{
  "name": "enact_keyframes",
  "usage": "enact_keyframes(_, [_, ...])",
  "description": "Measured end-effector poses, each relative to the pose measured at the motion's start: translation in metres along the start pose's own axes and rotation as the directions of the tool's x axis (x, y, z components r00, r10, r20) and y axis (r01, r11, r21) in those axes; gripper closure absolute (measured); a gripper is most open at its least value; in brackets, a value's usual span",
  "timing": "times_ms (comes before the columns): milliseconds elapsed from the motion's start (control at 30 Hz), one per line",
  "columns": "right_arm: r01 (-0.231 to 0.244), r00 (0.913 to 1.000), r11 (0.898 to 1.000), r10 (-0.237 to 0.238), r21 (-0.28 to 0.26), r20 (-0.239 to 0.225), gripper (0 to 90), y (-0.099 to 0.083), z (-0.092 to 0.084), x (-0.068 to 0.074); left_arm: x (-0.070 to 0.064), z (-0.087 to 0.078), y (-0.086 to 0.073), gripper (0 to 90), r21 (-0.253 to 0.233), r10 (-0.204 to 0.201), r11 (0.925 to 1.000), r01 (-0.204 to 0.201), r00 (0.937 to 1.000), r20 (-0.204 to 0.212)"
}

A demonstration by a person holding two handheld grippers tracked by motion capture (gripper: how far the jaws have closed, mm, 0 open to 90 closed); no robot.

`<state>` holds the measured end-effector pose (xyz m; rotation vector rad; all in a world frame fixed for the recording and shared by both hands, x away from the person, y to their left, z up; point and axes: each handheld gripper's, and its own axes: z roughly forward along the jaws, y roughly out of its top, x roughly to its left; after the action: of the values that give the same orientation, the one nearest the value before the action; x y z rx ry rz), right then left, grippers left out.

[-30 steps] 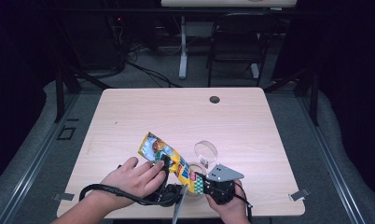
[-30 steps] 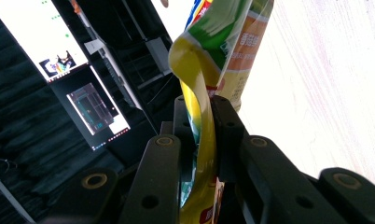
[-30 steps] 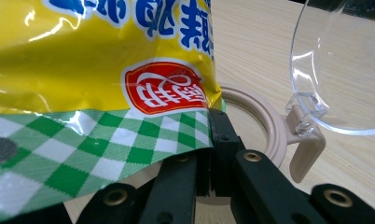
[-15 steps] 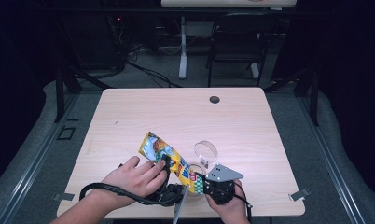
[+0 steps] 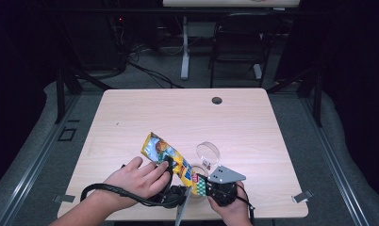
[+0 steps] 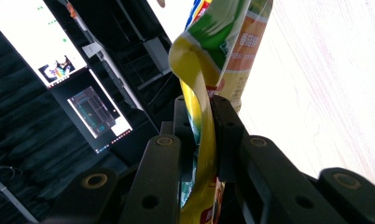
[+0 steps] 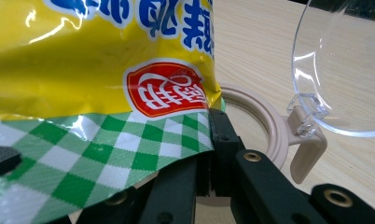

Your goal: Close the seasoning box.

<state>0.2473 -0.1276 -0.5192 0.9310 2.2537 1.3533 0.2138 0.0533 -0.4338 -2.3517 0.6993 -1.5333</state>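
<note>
**A:** What is the bag made of?

**B:** Glossy crinkled plastic film, mostly yellow, with a red oval badge and blue lettering. One snack bag (image 5: 171, 157), long and flattish, and its sealed end carries a green-and-white checked band. It is held just above the near edge of the table (image 5: 253, 127), slanting from upper left down towards the person.

**A:** And the claws, how many?

**B:** Two, both black hard plastic with round rivets in the links. The left claw (image 6: 204, 135) is clamped on a folded yellow edge of the bag, the film pinched flat between the pads. The right claw (image 7: 206, 154) is clamped on the checked end; its jaws stand nearly together with the thin film between them.

**A:** Anything else near?

**B:** One container (image 7: 265, 133) with a smooth beige round rim, standing on the table just behind the bag. Its clear lid (image 7: 344, 65), a rounded transparent dome, is hinged open on a beige tab. The table is pale wood-grain laminate, rectangular with rounded corners, with one dark round cable hole (image 5: 217, 100) near the far edge.
</note>
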Motion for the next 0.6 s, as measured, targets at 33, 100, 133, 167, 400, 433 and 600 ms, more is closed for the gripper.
enact_keyframes(33, [0.0, 1.0, 1.0, 0.0, 0.0, -0.001, 88.8, 0.0, 0.0, 0.0, 0.0001, 0.0, 0.0, 82.6, 0.0, 0.0, 1.0, 0.0, 1.0, 0.0])
enact_keyframes(100, [0.0, 1.0, 1.0, 0.0, 0.0, 0.0, 88.8, 0.0001, 0.0, -0.0001, 0.0002, 0.0001, 0.0004, 82.6, 0.0, 0.004, 1.0, -0.004, 1.0, -0.001])
enact_keyframes(133, [0.0, 1.0, 1.0, 0.0, 0.0, 0.0, 88.8, 0.0, 0.0, -0.0003, 0.0001, 0.0003, 0.0006, 82.6, 0.0, 0.008, 1.0, -0.008, 1.0, -0.005])
enact_keyframes(167, [0.0, 1.0, 1.0, 0.0, 0.001, 0.001, 88.8, -0.0001, 0.0, -0.0003, 0.0004, 0.0003, 0.0007, 82.6, 0.001, 0.008, 1.0, -0.008, 1.0, -0.003])
enact_keyframes(400, [-0.002, 1.0, 1.0, 0.002, -0.001, -0.001, 88.9, 0.0001, -0.0011, 0.0001, 0.0019, -0.0002, 0.0012, 83.9, -0.001, 0.017, 0.9999, -0.017, 0.9998, -0.006])
enact_keyframes(433, [0.001, 1.0, 1.0, -0.001, 0.002, -0.001, 88.9, 0.0001, -0.0015, 0.0002, 0.0023, -0.0005, 0.0013, 84.0, -0.001, 0.015, 0.9999, -0.015, 0.9999, -0.001])
enact_keyframes(600, [0.001, 1.0, 1.0, -0.001, 0.002, -0.001, 88.9, 0.0002, -0.0021, 0.0004, 0.0031, -0.0006, 0.0016, 84.3, -0.001, 0.019, 0.9998, -0.019, 0.9998, -0.001])
